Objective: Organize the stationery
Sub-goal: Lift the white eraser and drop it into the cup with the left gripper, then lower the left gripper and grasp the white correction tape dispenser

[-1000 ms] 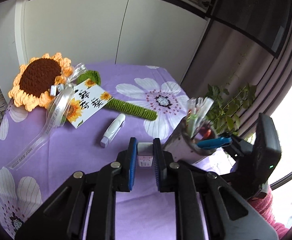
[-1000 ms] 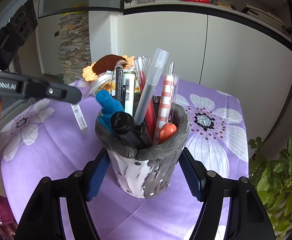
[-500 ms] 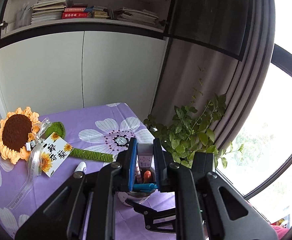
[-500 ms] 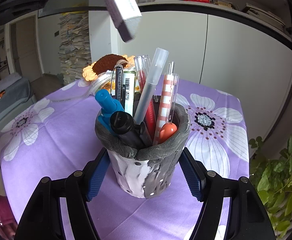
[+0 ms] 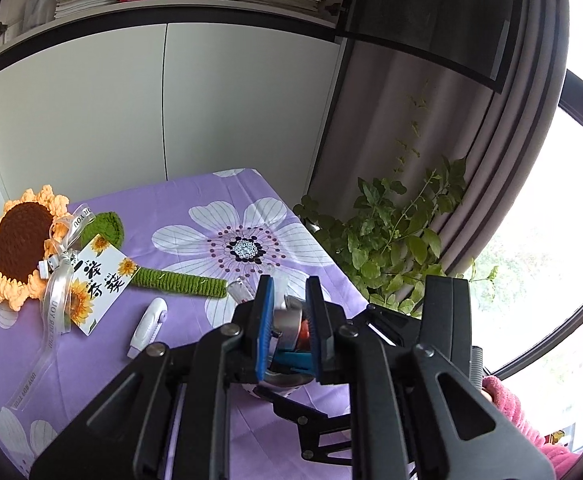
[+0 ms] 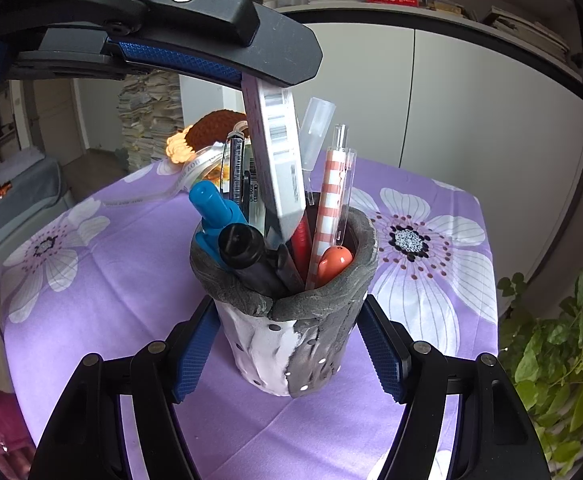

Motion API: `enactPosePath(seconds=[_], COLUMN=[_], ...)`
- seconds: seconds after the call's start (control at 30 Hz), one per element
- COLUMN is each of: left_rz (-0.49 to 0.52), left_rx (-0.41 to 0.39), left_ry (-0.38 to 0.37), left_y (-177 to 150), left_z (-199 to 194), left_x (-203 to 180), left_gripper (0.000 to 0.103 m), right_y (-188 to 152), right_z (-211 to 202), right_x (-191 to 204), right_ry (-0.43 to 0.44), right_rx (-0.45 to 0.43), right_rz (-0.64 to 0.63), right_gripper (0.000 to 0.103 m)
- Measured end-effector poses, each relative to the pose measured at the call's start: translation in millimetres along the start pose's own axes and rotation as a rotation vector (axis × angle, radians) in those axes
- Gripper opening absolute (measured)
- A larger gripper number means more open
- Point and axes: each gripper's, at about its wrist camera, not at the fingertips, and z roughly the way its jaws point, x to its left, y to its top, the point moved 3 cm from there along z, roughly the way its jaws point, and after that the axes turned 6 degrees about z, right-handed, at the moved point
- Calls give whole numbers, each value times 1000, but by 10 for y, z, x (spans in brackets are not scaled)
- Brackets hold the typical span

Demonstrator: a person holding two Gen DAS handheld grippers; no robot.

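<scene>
Stationery holder [image 6: 287,332] stands on purple floral tablecloth [image 6: 103,280] near cabinets [image 6: 471,120].

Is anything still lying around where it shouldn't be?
Yes: a small white and lilac correction-tape dispenser lies loose on the purple flowered tablecloth, outside the grey and white clay pen pot that holds the other stationery.

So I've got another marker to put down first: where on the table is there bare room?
Free cloth lies between the white correction tape and the pen holder, and on the flower print beyond the green stem. The corner by the crochet sunflower with its card and ribbon is crowded. So is the holder itself.
</scene>
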Motion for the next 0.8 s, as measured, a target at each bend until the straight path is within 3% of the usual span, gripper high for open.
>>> enactPosePath(seconds=[0.23, 0.4, 0.43, 0.57, 0.8], left_rz=[-31, -110, -113, -106, -91], left_rx=[-26, -47, -45, 55, 217], left_ry=[23, 147, 183, 280, 298], left_y=[20, -47, -71, -228, -495], left_z=[-89, -93, -72, 203, 737], left_x=[108, 461, 532, 834, 1095], left_gripper=[17, 54, 56, 57, 57], right_y=[12, 13, 12, 13, 11], right_z=[15, 14, 13, 14, 17], right_x=[-6, -6, -6, -3, 2], right_ry=[-2, -2, -2, -2, -2], right_rx=[2, 2, 2, 1, 0], right_rz=[-1, -1, -1, -1, -1], right_gripper=[71, 71, 71, 71, 71])
